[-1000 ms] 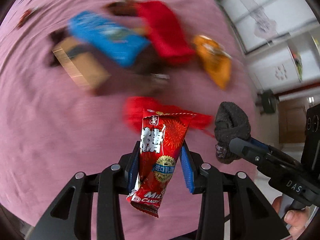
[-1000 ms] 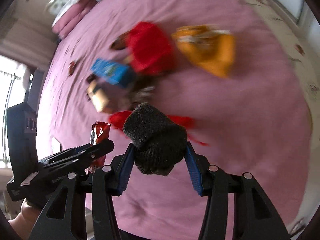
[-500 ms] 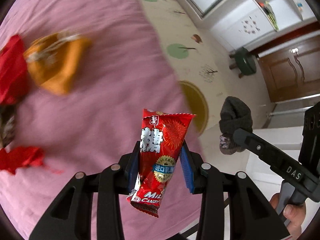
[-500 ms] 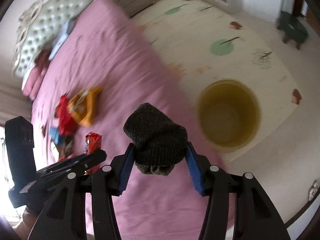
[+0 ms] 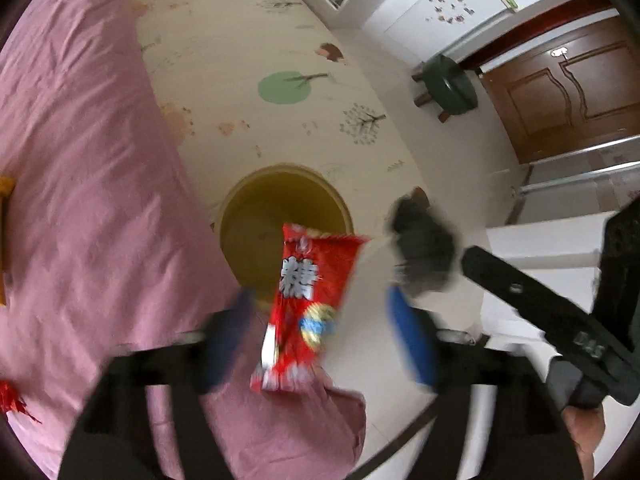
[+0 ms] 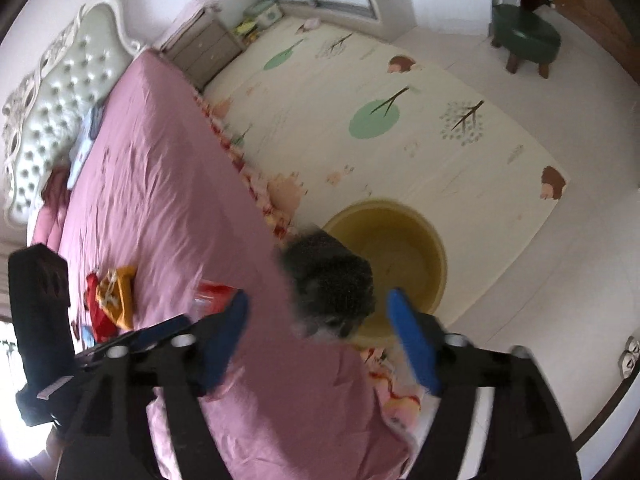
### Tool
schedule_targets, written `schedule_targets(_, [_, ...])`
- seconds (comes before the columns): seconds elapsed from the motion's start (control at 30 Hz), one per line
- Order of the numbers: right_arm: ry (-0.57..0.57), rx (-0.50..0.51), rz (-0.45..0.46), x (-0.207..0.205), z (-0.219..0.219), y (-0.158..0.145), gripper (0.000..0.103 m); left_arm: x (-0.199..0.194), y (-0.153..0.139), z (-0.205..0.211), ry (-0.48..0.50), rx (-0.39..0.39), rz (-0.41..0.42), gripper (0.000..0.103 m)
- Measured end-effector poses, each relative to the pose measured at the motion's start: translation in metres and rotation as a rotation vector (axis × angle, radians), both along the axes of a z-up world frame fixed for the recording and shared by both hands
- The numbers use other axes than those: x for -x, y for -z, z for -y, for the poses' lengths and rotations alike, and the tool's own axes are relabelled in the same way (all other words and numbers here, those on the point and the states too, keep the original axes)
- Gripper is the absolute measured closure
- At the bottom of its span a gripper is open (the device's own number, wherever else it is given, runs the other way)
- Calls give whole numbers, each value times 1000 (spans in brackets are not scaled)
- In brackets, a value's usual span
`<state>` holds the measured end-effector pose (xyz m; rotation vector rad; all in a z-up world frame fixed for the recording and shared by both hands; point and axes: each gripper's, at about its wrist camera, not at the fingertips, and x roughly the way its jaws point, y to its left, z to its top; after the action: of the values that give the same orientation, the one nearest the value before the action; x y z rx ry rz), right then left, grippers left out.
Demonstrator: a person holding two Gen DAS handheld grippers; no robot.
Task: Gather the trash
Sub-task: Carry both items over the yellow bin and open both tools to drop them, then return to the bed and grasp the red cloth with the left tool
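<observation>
Ahead of both opening fingers sits the yellow bin (image 5: pixel 282 216); the red wrapper (image 5: pixel 308 304) and dark sock (image 6: pixel 330 284) hang unclamped, wrapper lengthwise toward it.

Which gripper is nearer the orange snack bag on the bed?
Left. The left gripper is by the orange snack bag; the right gripper is further along, by the yellow bin.

Below me the pink bedspread (image 6: pixel 168 208) fills everything from nine to six o'clock. At ten o'clock stands the tufted headboard (image 6: pixel 52 92), with a grey nightstand (image 6: pixel 202 50) at eleven. The tree-printed play mat (image 6: pixel 400 120) spreads toward one o'clock, a green stool (image 6: pixel 524 40) beyond it near the brown door (image 5: pixel 568 84).
</observation>
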<state>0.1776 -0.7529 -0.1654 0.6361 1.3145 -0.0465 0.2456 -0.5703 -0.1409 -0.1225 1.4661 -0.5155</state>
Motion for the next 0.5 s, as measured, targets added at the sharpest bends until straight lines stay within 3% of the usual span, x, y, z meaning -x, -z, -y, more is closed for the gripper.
schedule_targets(0.27, [3, -11, 11, -4, 7, -3, 28, -4, -3, -8, -9, -21, -3, 18])
schedule_targets(0.5, [-128, -37, 49, -20, -48, -19, 28, 7, -10, -67, -77, -56, 7, 18])
